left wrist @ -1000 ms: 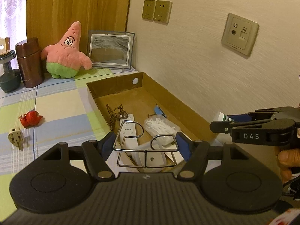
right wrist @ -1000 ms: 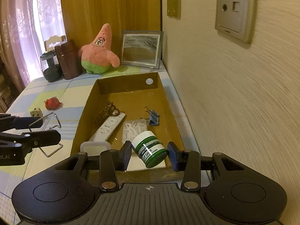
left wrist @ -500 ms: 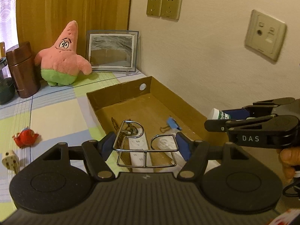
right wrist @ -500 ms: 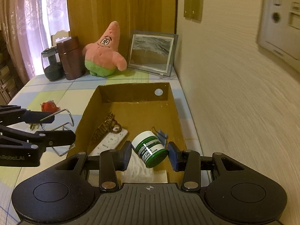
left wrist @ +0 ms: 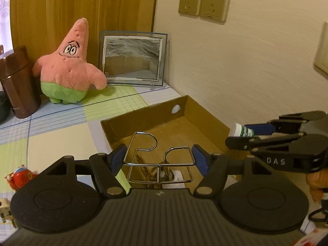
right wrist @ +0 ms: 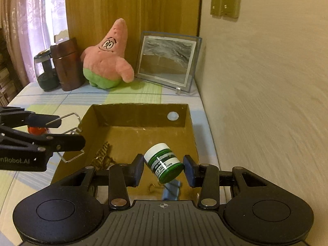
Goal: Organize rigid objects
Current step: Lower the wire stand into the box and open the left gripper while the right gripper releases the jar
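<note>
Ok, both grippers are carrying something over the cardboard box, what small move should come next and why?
Probably lower the right gripper a little toward the bare floor at the far end of the cardboard box. Its fingers grip the lip salve jar tilted and above the box floor, so releasing from here might let it roll. The left gripper holds the wire rack at the box's left side.

My left gripper (left wrist: 158,160): matte black body, ribbed top plate, two round discs flanking it, silver pivot screws on the finger links, blue pads (left wrist: 199,162) on the fingers. My right gripper (right wrist: 163,169): same black build, small crosshair mark on the ribbed plate, dark blue pads (right wrist: 189,171). White lettering "DAS" on its side; "nRobot.AI" on the left one's side.
</note>
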`<act>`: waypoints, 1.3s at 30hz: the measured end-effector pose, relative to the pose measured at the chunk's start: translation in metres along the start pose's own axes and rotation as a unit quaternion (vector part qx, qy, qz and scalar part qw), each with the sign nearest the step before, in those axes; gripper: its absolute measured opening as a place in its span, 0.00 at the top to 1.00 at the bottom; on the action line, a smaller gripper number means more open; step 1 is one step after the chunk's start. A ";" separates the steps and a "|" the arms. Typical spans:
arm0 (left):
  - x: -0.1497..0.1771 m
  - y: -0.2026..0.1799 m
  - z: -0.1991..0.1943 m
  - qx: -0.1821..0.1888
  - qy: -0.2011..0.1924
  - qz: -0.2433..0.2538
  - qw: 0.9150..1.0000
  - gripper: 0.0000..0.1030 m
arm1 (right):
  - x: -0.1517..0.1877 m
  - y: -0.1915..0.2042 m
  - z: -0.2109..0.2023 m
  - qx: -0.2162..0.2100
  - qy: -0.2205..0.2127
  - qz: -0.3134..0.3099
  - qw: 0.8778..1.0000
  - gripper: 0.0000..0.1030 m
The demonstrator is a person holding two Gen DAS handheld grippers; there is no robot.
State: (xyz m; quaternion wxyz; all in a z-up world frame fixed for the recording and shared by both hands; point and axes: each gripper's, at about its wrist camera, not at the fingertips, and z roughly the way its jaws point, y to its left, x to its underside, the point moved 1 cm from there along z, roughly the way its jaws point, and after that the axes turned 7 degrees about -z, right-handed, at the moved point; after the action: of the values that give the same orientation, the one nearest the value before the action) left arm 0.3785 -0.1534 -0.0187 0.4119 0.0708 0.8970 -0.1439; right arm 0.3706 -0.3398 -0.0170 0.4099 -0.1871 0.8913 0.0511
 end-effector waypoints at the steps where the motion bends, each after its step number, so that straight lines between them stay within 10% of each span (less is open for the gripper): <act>1: -0.002 0.002 0.004 0.000 0.000 -0.001 1.000 0.36 | -0.001 -0.001 0.005 0.000 0.000 -0.002 1.000 0.62; 25: -0.030 0.026 0.080 0.038 0.011 -0.057 0.998 0.28 | -0.008 -0.020 0.063 -0.006 0.003 0.012 1.000 0.62; 39: -0.022 0.029 0.059 -0.005 -0.003 -0.025 1.000 0.28 | -0.014 -0.018 0.056 -0.010 0.000 0.016 1.000 0.62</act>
State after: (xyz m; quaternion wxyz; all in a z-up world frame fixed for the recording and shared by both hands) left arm 0.4425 -0.1451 -0.0446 0.4109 0.0461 0.8981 -0.1498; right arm 0.4250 -0.3389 -0.0423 0.4069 -0.1766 0.8938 0.0670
